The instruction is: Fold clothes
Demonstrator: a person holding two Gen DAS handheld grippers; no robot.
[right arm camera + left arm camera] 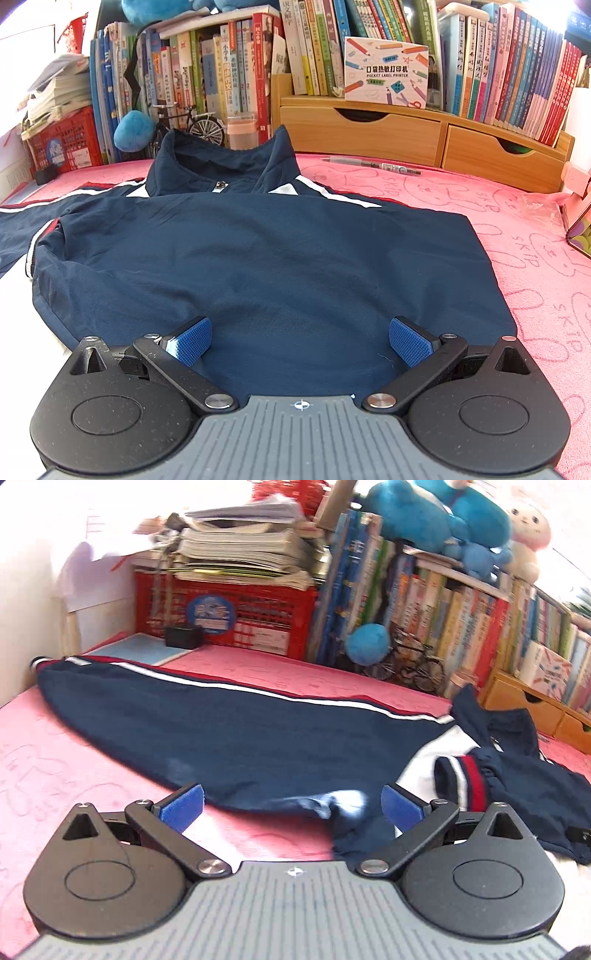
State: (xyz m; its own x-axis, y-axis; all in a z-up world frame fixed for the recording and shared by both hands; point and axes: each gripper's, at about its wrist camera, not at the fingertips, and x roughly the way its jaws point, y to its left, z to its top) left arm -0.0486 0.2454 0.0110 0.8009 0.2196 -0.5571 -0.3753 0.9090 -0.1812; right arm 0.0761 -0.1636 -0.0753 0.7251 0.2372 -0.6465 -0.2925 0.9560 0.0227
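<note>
Pink cloth is spread over the table, with books ranged along the back and a red crate at the left. On it a navy jacket is laid flat, collar toward the books, one sleeve stretched out leftward. The left gripper is held wide open over the sleeve's edge, nothing gripped. The right gripper is likewise spread wide above the jacket's near hem.

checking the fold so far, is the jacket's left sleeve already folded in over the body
No, the sleeve lies stretched out across the pink cover, away from the jacket body.
</note>
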